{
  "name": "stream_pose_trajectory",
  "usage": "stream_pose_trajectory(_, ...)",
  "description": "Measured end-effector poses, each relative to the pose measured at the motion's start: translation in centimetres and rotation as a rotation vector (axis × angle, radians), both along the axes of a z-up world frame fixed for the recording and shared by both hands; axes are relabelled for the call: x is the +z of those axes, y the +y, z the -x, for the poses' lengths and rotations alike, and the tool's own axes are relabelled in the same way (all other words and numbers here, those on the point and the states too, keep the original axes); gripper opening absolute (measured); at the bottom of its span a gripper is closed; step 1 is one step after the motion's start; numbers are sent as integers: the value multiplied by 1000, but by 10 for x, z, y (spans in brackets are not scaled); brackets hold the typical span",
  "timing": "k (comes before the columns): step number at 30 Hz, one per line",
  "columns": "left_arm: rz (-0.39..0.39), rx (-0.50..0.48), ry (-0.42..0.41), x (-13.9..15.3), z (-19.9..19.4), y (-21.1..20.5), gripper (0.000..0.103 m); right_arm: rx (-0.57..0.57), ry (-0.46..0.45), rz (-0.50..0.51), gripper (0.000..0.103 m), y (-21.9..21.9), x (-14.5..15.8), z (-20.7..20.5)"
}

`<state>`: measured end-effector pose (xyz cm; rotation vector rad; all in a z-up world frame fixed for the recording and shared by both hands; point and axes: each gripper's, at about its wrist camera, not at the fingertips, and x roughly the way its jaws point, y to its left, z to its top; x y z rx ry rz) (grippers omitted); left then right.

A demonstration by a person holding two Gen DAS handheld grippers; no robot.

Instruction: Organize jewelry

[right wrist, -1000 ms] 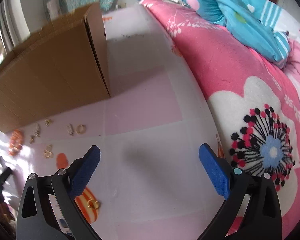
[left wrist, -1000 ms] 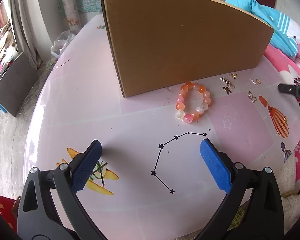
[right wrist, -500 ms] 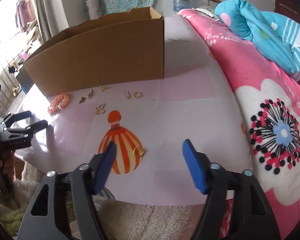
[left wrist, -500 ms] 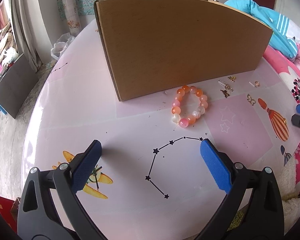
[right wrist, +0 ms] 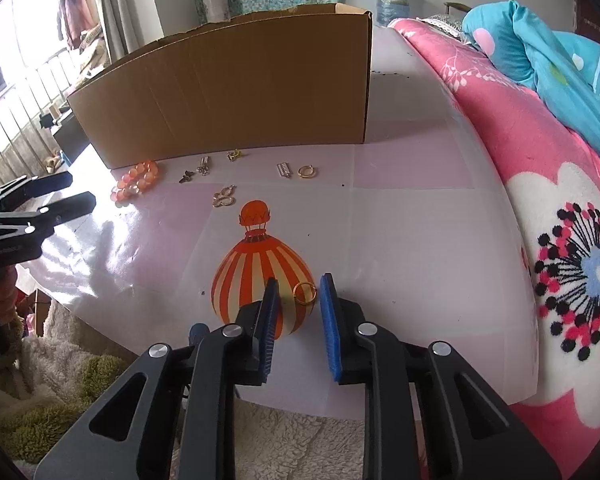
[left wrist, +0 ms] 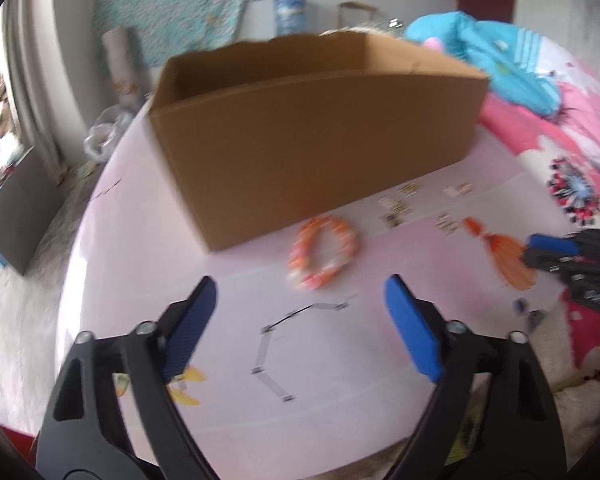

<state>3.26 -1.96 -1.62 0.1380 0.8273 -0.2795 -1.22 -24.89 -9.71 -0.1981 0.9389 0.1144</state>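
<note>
An orange bead bracelet (left wrist: 323, 251) lies on the pink table in front of a brown cardboard box (left wrist: 316, 132); both also show in the right wrist view, bracelet (right wrist: 137, 181) and box (right wrist: 236, 92). Small gold pieces (right wrist: 224, 199) and a gold ring (right wrist: 307, 171) lie along the box. My left gripper (left wrist: 300, 320) is open and empty, a little short of the bracelet. My right gripper (right wrist: 299, 312) has its jaws narrowed but apart, on either side of a gold ring (right wrist: 305, 293) on the balloon print near the table's front edge.
A pink flowered blanket (right wrist: 540, 184) with a blue garment (right wrist: 548, 60) borders the table's right side. A fluffy white and green rug (right wrist: 80, 368) lies below the front edge. The left gripper (right wrist: 24, 216) shows at the far left of the right wrist view.
My right gripper swung left and down to the gold ring on the balloon print and narrowed its jaws. My left gripper pulled back and tilted up; its view is blurred.
</note>
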Motion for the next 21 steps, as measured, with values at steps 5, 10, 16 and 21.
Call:
stream_pose_trajectory(5, 38, -120, -11, 12, -6, -33, 66, 41, -2, 15, 12, -1, -1, 1)
stream_pose_trajectory(10, 78, -213, 19, 8, -14, -66, 54, 32, -14, 21, 12, -7, 1, 0)
stream_pose_trajectory(16, 133, -314, 48, 3, -27, -103, 39, -28, -35, -12, 12, -23, 4, -10)
stream_pose_trajectory(21, 119, -380, 89, -7, -41, -137, 19, -58, -49, -55, 12, -28, 3, -17)
